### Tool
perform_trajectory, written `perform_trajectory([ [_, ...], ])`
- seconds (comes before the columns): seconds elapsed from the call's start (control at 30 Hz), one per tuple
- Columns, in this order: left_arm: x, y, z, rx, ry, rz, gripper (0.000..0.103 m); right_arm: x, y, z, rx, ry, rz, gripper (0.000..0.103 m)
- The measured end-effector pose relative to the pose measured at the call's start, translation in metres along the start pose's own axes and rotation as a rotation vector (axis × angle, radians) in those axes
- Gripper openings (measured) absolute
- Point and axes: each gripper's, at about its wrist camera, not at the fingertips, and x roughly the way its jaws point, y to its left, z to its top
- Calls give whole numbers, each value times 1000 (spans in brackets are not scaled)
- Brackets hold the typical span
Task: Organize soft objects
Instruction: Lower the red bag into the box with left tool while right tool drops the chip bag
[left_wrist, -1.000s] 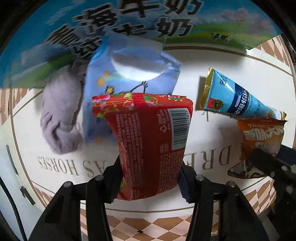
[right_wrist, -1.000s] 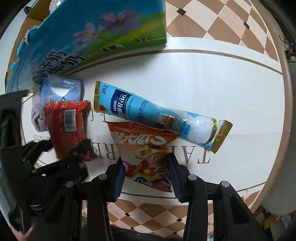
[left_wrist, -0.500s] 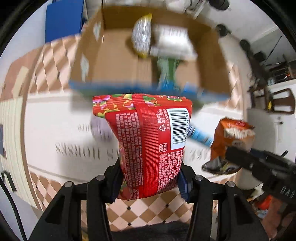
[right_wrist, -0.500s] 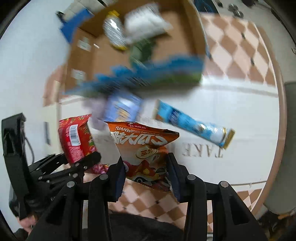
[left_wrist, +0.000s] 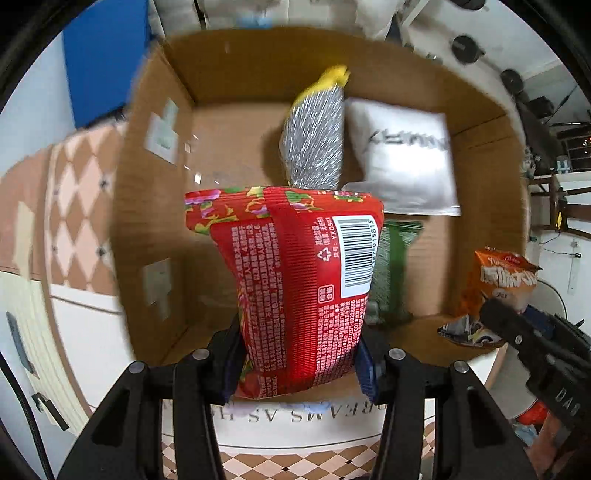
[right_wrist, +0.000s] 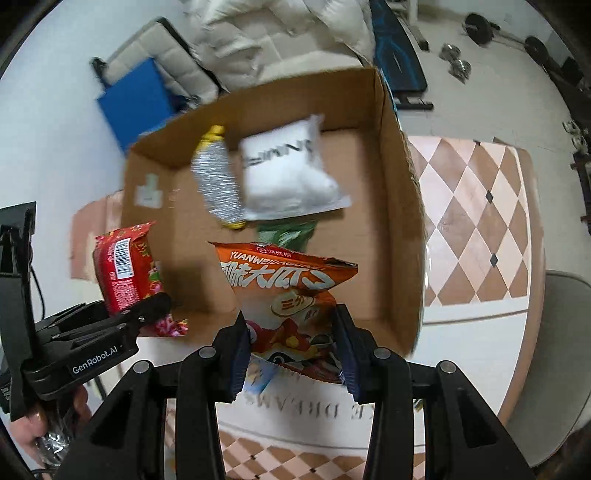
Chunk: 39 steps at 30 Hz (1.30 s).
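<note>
My left gripper (left_wrist: 299, 362) is shut on a red snack packet (left_wrist: 295, 280) and holds it over the open cardboard box (left_wrist: 155, 221). The packet also shows in the right wrist view (right_wrist: 123, 273). My right gripper (right_wrist: 291, 347) is shut on an orange snack bag (right_wrist: 288, 291), held above the box (right_wrist: 402, 221); this bag shows at the right of the left wrist view (left_wrist: 498, 280). Inside the box lie a silver packet (left_wrist: 314, 140), a white pouch (left_wrist: 402, 162) and a green packet (left_wrist: 391, 269).
The box stands on a white table with lettering (right_wrist: 295, 410) over a checkered floor (right_wrist: 476, 221). A blue pad (right_wrist: 136, 99) and a pale quilted jacket (right_wrist: 280, 40) lie behind the box. A grey chair seat (right_wrist: 554, 332) is at the right.
Both grippers have lifted their packets off the table and carried them up and forward over the open box. The items left on the table have dropped out of sight.
</note>
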Motion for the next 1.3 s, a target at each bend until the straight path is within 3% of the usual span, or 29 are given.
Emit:
perform_trajectory([
  [0.27, 63, 2, 13, -13, 152, -19, 48, 71, -5, 21, 3, 119, -82, 44],
  [0.6, 63, -9, 10, -4, 161, -16, 49, 90, -5, 24, -8, 171, -81, 46],
  [0.63, 57, -16, 7, -9, 160, -24, 49, 90, -3, 25, -14, 178, -76, 48],
  [0.67, 53, -17, 5, -12, 159, -29, 50, 89, -1, 27, -18, 183, -74, 61],
  [0.7, 48, -18, 2, -11, 155, -30, 50, 86, 2, 27, -24, 181, -70, 67],
  [0.73, 43, -20, -1, -8, 146, -31, 53, 81, 5, 26, -31, 173, -63, 74],
  [0.8, 26, -24, -8, -2, 105, -22, 65, 71, 11, 25, -44, 161, -65, 75],
  [0.97, -23, -27, -33, -8, -7, -13, 67, 41, 27, 18, -84, 103, -91, 79],
  [1.07, -46, -29, -48, -9, -77, 8, 78, 21, 31, 8, -106, 56, -112, 81],
  [1.2, -81, -22, -75, -12, -190, 51, 78, -7, 27, -7, -119, -21, -137, 94],
  [1.27, -87, -23, -88, 4, -255, 109, 93, -17, 29, -18, -124, -62, -151, 100],
  [1.3, -94, -24, -92, 8, -281, 131, 95, -20, 30, -23, -127, -76, -156, 101],
])
